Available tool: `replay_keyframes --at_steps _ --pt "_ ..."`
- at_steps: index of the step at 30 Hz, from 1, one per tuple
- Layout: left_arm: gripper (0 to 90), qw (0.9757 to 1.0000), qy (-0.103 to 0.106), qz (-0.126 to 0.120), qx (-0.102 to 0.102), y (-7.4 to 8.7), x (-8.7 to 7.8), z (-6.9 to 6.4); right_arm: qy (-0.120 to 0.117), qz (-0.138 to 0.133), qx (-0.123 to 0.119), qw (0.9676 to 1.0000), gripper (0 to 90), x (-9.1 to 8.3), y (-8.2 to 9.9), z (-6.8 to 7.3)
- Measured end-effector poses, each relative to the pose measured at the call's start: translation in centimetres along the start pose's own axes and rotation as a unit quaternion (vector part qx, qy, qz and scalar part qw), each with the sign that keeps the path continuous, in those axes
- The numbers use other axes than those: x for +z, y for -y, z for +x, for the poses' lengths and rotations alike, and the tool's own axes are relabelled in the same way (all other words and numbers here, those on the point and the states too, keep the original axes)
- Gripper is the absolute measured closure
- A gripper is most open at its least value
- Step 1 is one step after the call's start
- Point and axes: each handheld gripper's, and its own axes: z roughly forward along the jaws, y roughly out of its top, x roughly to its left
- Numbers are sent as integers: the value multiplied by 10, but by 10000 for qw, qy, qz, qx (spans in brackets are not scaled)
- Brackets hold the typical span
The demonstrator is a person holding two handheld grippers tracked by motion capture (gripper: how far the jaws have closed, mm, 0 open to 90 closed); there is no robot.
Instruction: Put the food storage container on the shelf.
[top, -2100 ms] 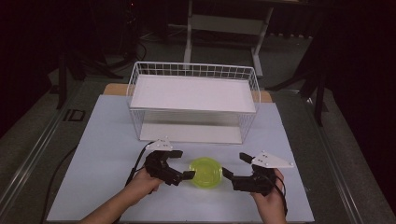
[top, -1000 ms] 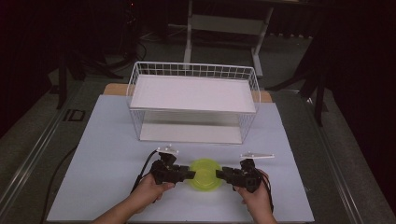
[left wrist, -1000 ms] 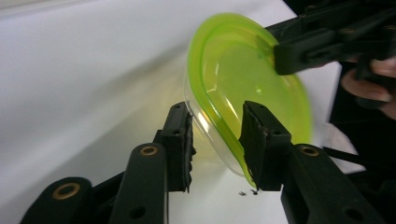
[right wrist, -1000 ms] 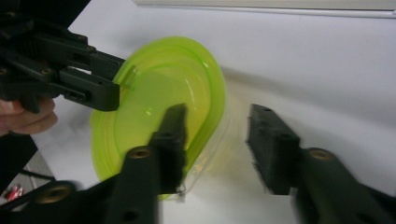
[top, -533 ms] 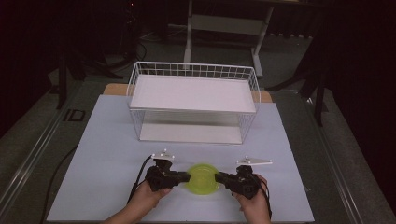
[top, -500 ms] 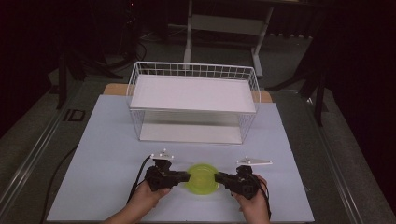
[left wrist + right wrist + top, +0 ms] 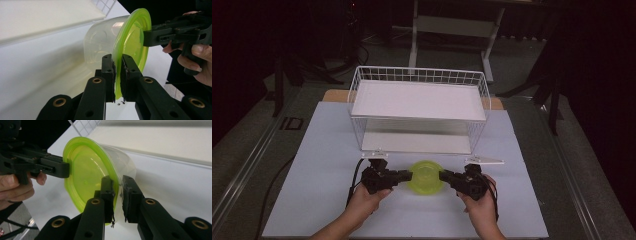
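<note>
A: High view. What is recorded?

B: A tub with a green lid is seen near the front edge of the white table, just in front of a wire rack. The left gripper is held at the tub's left side, the right gripper at its right side. Each is gripped by a hand; left hand, right hand. Cables are seen trailing from both grippers.

A: Left gripper view?

B: The lid rim is pinched between the two black jaws of the left gripper; the jaws are pressed onto it from both faces. The clear tub body is seen beyond the lid, over the white surface. The right gripper is noted at the opposite rim, with fingers wrapped around its handle. Whether its jaws are tight cannot be told from here.

A: Right gripper view?

B: The rim is likewise clamped by the right gripper, one jaw on the lid side, one on the tub wall side. The left gripper is seen at the far rim. Rack mesh is noted at the top.
</note>
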Motion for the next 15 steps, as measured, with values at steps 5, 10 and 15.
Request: replay_keyframes --at_steps 5,10,15 --pt "833 9999 -120 -11 -64 -8 -1 8 101 -9 9 9999 800 12 -9 -2" --pt "833 9996 -189 -157 -139 -15 -2 17 232 -90 -65 9997 796 22 -22 -2" --pt "833 9989 -202 -320 -262 -22 0 24 302 -266 -91 9991 792 29 -32 -5"
